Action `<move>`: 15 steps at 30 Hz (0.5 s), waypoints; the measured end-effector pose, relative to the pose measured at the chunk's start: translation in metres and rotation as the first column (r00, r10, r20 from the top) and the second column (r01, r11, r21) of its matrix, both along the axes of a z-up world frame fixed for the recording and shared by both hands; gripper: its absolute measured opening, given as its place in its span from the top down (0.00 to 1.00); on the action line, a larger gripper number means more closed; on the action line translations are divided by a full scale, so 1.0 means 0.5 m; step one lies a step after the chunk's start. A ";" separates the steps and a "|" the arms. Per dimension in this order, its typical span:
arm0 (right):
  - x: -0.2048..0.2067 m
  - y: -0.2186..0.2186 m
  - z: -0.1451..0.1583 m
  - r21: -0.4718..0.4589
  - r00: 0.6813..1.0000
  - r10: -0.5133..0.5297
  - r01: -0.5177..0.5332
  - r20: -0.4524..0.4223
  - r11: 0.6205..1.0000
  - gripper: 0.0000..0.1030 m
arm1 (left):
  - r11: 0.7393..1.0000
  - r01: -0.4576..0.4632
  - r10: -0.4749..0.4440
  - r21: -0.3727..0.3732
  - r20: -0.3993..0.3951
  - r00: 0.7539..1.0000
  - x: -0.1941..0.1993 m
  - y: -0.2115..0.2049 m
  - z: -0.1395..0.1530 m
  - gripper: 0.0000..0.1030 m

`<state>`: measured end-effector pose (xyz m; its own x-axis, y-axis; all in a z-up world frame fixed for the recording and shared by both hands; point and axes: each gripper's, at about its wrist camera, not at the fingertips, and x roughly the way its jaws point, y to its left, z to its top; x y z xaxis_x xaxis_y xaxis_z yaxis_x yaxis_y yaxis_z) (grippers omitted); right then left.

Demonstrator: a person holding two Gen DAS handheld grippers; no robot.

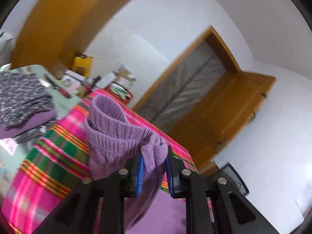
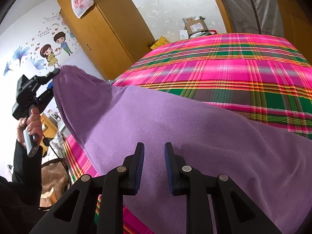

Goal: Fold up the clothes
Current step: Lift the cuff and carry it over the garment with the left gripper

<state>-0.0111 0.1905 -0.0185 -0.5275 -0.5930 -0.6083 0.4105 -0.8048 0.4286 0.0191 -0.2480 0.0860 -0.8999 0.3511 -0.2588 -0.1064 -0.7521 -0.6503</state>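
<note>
A fold is judged underway: the purple sweater [image 2: 195, 128] is gripped by the left gripper [image 1: 154, 167] and pinned by the parted right gripper [image 2: 154, 167], so its ribbed end is next to be carried across.

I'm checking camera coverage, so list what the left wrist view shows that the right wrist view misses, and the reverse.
Left wrist only: the sweater's ribbed cuff bunched between the left gripper's pads, a folded stack on a side table, and a doorway.

Right wrist only: the right gripper open over the sweater's flat body, the person's hand holding the left gripper aloft, wall stickers and a hanging bag.

Both: the purple sweater, the plaid bedcover and the wardrobe.
</note>
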 end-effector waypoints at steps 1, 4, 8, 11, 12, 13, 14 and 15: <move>0.000 0.001 0.000 -0.002 1.000 -0.001 0.001 0.001 1.000 0.79 | 0.999 0.032 -0.032 -0.012 -0.001 0.999 -0.004 0.019 0.002 0.80; 0.001 0.004 -0.001 -0.009 1.000 -0.006 0.006 0.004 1.000 0.78 | 0.991 0.128 -0.128 -0.045 0.005 0.992 -0.016 0.077 0.001 0.80; 0.002 0.013 -0.003 -0.017 1.000 -0.021 0.021 0.011 1.000 0.78 | 0.958 0.270 -0.267 -0.093 0.043 0.963 -0.035 0.166 -0.020 0.80; 0.001 0.022 -0.006 -0.026 0.999 -0.036 0.036 0.020 0.999 0.78 | 0.922 0.370 -0.361 -0.114 0.095 0.928 -0.050 0.225 -0.054 0.80; 0.001 0.025 -0.007 -0.029 0.999 -0.041 0.042 0.024 0.999 0.78 | 0.908 0.403 -0.391 -0.118 0.114 0.914 -0.054 0.245 -0.067 0.80; 0.001 0.028 -0.008 -0.032 0.998 -0.048 0.049 0.029 0.998 0.78 | 0.893 0.433 -0.418 -0.120 0.132 0.899 -0.058 0.264 -0.080 0.80; 0.000 0.031 -0.010 -0.036 0.998 -0.056 0.058 0.034 0.998 0.78 | 0.882 0.456 -0.438 -0.120 0.153 0.886 -0.063 0.277 -0.093 0.80; 0.000 0.035 -0.012 -0.041 0.997 -0.064 0.066 0.041 0.997 0.78 | 0.866 0.484 -0.459 -0.124 0.181 0.870 -0.069 0.294 -0.110 0.80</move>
<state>-0.0112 0.2082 -0.0247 -0.5415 -0.5840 -0.6047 0.3399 -0.8100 0.4779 -0.0155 -0.1010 0.0308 -0.5869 0.6670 -0.4589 -0.3913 -0.7299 -0.5604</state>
